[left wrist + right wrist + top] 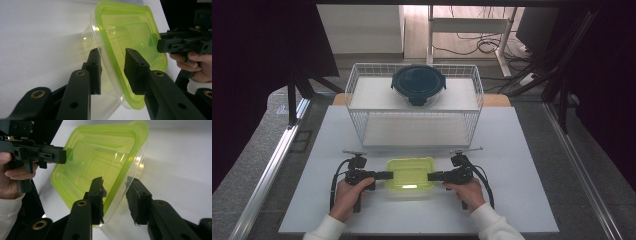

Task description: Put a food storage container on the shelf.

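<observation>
A clear rectangular container with a lime-green lid (410, 172) (125, 32) (100, 152) sits on the white table near its front edge, between my two grippers. My left gripper (388, 175) (112, 67) comes in from the container's left and is shut on its rim, one pad on the lid and one on the clear wall under the lip. From the other side, my right gripper (431, 176) (115, 195) straddles the rim. One of its pads lies against the lid; a gap shows between the other and the clear wall. Both are rolled on their sides.
Behind the container stands a white wire two-tier rack (357, 90), with a round dark-blue lidded container (418, 84) on its upper shelf. The table (522, 200) ends shortly beyond each hand. Dark curtains hang left and right, and a metal rail (272, 165) runs along the left.
</observation>
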Available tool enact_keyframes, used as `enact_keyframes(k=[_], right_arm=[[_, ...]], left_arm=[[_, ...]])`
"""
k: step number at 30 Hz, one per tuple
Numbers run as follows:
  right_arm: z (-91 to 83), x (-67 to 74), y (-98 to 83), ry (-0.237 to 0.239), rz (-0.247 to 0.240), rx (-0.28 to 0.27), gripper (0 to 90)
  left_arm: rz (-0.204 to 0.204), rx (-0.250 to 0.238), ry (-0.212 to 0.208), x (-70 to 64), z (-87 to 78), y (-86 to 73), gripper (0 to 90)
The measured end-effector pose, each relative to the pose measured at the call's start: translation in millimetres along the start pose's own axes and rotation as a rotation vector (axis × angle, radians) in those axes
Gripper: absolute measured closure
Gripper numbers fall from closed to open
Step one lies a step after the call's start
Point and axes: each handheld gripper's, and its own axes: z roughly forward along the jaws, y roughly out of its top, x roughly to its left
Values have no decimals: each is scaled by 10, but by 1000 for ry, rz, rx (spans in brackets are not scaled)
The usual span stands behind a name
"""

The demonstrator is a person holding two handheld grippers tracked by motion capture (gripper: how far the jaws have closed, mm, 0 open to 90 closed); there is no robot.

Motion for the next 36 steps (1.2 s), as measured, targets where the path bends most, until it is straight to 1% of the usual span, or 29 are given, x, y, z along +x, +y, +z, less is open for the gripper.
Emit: enact_keyframes(k=[1, 4, 6, 7, 9, 11, 12, 13, 15, 18, 22, 24, 31, 36], right_arm=[[-2, 0, -2, 0, 1, 0, 673], [-8, 5, -3, 16, -2, 2, 698], [-22, 16, 1, 32, -10, -10, 708], [-31, 24, 3, 31, -18, -15, 715], [-60, 52, 7, 20, -29, -22, 721], [-88, 61, 8, 32, -33, -31, 724], [-104, 72, 8, 32, -39, -35, 727], [-126, 85, 9, 34, -44, -41, 727], [-159, 105, 12, 39, -52, -53, 728], [-208, 149, 11, 43, -66, -67, 729], [-249, 207, 16, 40, -87, -76, 731], [-279, 240, 28, 56, -89, -86, 734], [-411, 393, 75, 66, -142, -124, 735], [-502, 495, 94, 66, -177, -150, 735]], left_arm=[[-3, -6, 1, -7, -9, -6, 680], [13, -26, 7, -29, -51, -11, 700], [24, -28, -5, -49, -83, -15, 712], [29, -32, -19, -63, -95, -20, 716], [50, -43, -21, -116, -133, -22, 721], [70, -54, -23, -159, -165, -20, 728], [70, -54, -23, -159, -165, -20, 727], [90, -63, -30, -216, -201, -18, 727], [102, -68, -33, -256, -231, -16, 727], [116, -75, -35, -300, -270, -17, 727], [122, -86, -42, -335, -316, -20, 728], [130, -94, -46, -360, -362, -17, 730], [186, -132, -51, -535, -516, -3, 729], [222, -152, -40, -649, -601, 6, 729]])
